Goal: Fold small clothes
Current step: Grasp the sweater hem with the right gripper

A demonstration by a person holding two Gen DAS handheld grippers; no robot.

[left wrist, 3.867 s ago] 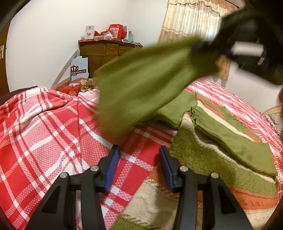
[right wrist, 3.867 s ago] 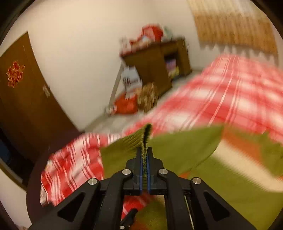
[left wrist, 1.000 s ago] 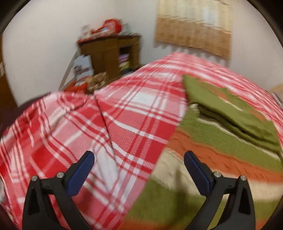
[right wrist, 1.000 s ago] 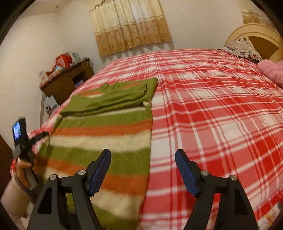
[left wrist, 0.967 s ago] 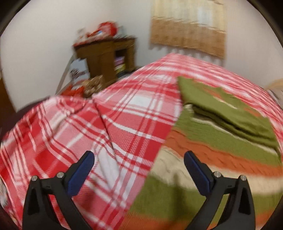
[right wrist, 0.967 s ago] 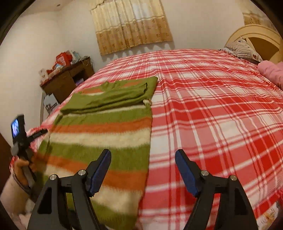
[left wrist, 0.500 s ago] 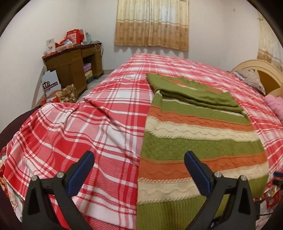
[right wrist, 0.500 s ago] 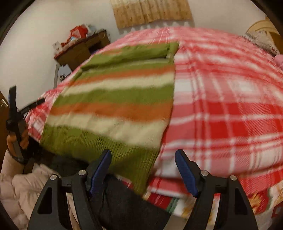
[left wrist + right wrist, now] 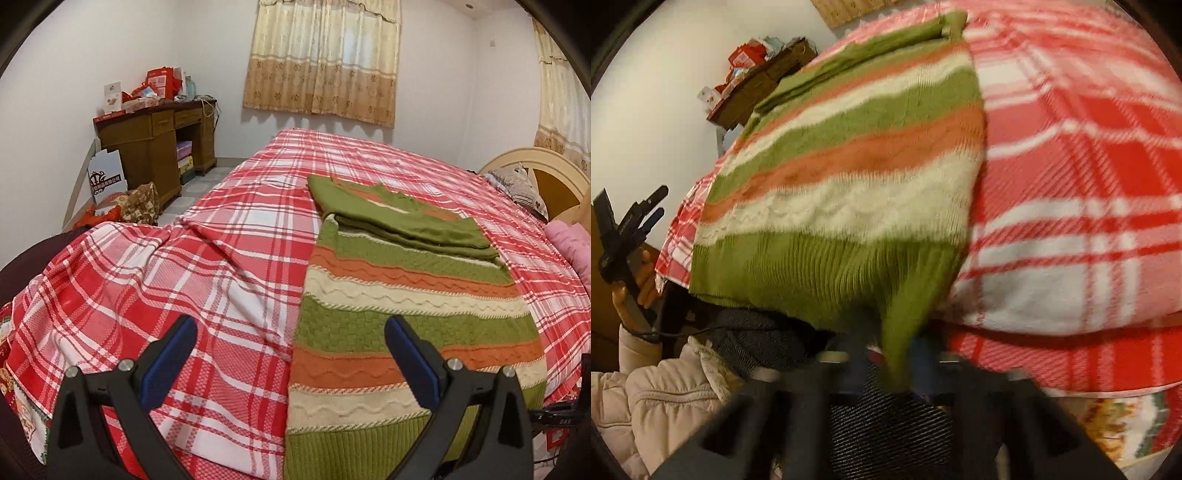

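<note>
A green, orange and cream striped knit sweater (image 9: 406, 314) lies flat on the red plaid bed (image 9: 221, 258), its green sleeves folded across the far end. My left gripper (image 9: 291, 354) is open and empty, held above the near edge of the bed, just left of the sweater's hem. In the blurred right wrist view my right gripper (image 9: 890, 354) has its jaws close around the sweater's (image 9: 849, 184) green hem corner, which hangs over the bed edge. The left gripper (image 9: 628, 229) also shows there, in the person's hand.
A wooden desk (image 9: 155, 147) with red boxes stands at the far left wall, with bags on the floor beside it. Curtains (image 9: 321, 59) hang behind. A headboard (image 9: 546, 177) and pink pillow (image 9: 572, 247) are at the right.
My right gripper dropped to the near bed edge and closed in around the sweater's hem corner. My left gripper pulled back and steadied, still open.
</note>
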